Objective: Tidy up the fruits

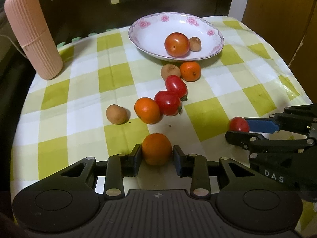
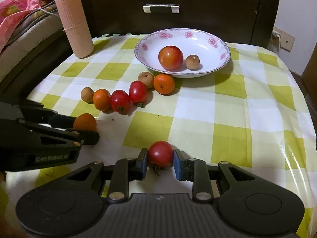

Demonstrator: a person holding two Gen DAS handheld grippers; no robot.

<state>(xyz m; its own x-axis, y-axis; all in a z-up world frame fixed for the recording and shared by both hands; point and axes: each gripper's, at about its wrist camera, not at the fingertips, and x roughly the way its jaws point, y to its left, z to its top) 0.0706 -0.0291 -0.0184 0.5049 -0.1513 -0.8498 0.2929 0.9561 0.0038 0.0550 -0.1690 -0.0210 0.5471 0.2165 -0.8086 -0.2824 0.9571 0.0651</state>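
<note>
Left gripper [image 1: 156,154] fingers clamp an orange [image 1: 156,148] near the surface's front edge. Right gripper [image 2: 160,159] fingers clamp a tomato [image 2: 160,153], also near front. Loose fruit chain [image 2: 126,95] mid-surface runs up to the plate [image 2: 218,47] at the back edge. Open checked cloth [image 2: 237,119] right of the chain.

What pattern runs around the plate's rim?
Pink flowers with a thin grey-purple scalloped border on the white plate, clearest in the right wrist view.
</note>
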